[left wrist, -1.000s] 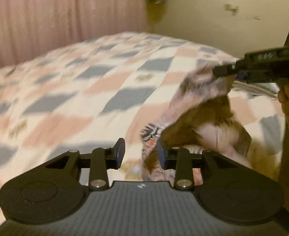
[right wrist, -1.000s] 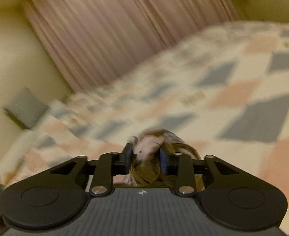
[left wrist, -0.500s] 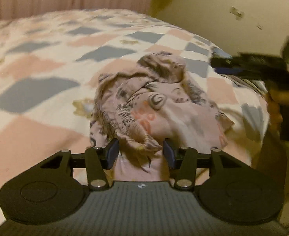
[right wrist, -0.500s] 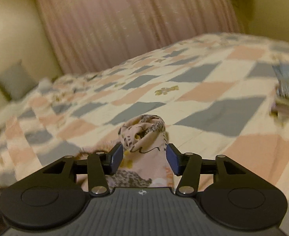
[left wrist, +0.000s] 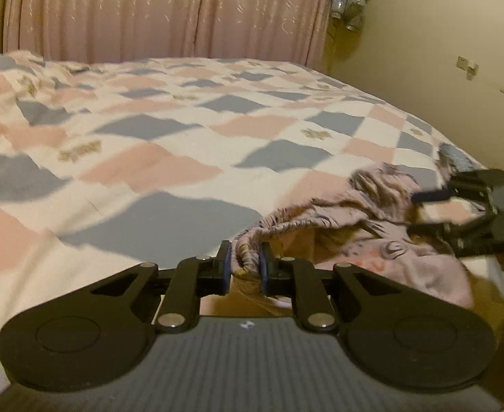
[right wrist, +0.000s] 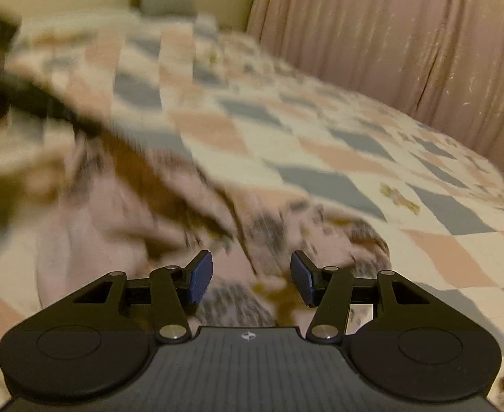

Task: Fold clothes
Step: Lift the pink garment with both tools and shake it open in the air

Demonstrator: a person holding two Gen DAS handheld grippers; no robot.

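So the left tongs (left wrist: 245, 265) are clamped on a gathered, elastic-looking edge of the crumpled pink patterned garment (left wrist: 372, 219), thin cloth with grey and brown print. The right tongs (right wrist: 251, 279) are spread wide with nothing between the blue pads (right wrist: 200, 276); they hover just over the same garment. My guess at the step in hand: getting a second grip so the piece can be pulled out flat. To do that well, I'd pick a spot on the same hem, well apart from the left grip, and bite only one layer. Grab two and the thing stays bunched.

The garment sits near the corner of the bed with its pink, grey and white checked quilt (left wrist: 169, 130), heaped in soft wrinkles, partly lifted at the left grip. Right wrist view is badly blurred, so I can't tell sleeve from hem there. Not folded as it lies now
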